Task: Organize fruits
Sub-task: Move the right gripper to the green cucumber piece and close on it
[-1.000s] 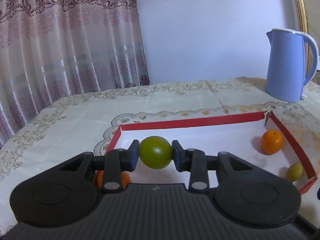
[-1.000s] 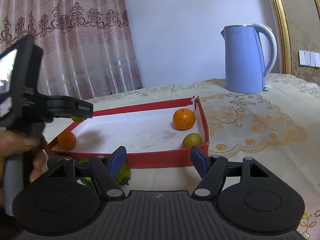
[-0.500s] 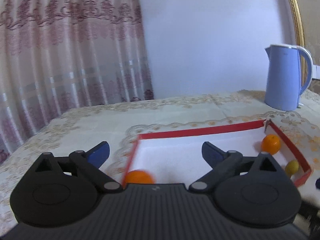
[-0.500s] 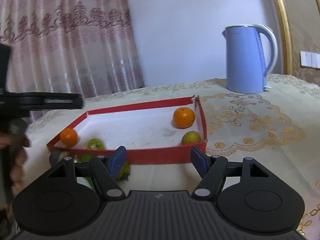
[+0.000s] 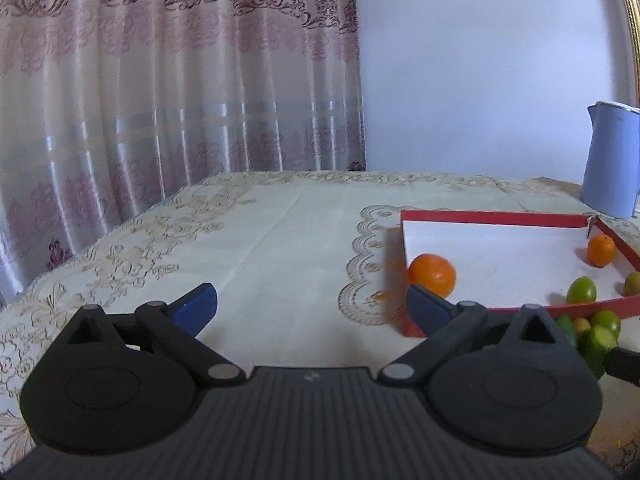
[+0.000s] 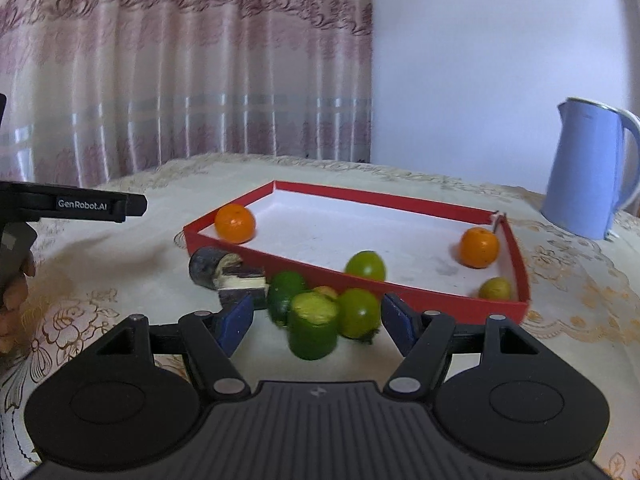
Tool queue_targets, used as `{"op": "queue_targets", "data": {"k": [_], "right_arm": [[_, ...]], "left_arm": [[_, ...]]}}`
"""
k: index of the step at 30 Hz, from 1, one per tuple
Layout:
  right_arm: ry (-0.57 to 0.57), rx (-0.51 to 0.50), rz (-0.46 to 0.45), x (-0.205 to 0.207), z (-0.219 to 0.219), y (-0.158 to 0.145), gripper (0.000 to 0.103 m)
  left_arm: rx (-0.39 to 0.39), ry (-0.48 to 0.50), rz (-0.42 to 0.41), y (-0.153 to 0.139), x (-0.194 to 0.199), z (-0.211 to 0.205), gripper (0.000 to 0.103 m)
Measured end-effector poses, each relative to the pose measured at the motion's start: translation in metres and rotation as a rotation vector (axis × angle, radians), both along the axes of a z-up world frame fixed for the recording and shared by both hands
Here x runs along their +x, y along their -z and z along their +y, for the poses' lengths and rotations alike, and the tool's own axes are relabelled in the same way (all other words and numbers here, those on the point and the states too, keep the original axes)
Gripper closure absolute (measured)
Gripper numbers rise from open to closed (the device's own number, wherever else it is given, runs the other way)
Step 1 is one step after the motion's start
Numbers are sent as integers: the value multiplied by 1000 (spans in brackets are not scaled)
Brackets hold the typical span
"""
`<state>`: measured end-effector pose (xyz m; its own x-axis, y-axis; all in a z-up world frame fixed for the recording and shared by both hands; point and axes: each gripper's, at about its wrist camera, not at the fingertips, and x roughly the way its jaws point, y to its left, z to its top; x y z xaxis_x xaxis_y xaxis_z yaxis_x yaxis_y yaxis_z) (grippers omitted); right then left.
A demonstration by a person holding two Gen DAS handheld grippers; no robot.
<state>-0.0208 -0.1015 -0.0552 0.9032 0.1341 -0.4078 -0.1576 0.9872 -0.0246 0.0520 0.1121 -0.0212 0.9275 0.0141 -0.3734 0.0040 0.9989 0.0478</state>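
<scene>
Right wrist view: the right gripper (image 6: 316, 316) is held spread and empty just short of the green fruit pile (image 6: 324, 312), which lies outside the red tray (image 6: 520, 272) straight ahead between its fingers, while the left gripper (image 5: 312, 304), likewise spread, is pointed away.

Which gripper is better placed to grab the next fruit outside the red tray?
Right. The right gripper is open directly before the green fruit pile outside the red-walled tray; the left gripper faces bare tablecloth.
</scene>
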Motion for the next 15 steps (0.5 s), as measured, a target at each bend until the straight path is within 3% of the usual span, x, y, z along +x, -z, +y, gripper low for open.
{"op": "queue_targets", "data": {"k": [3, 15], "right_arm": [[-26, -12, 42, 8, 6, 3, 46], [-16, -69, 94, 21, 17, 6, 52]], "left_arm": [[-22, -3, 8, 3, 2, 7, 2], [-61, 27, 4, 8, 4, 14, 2]]}}
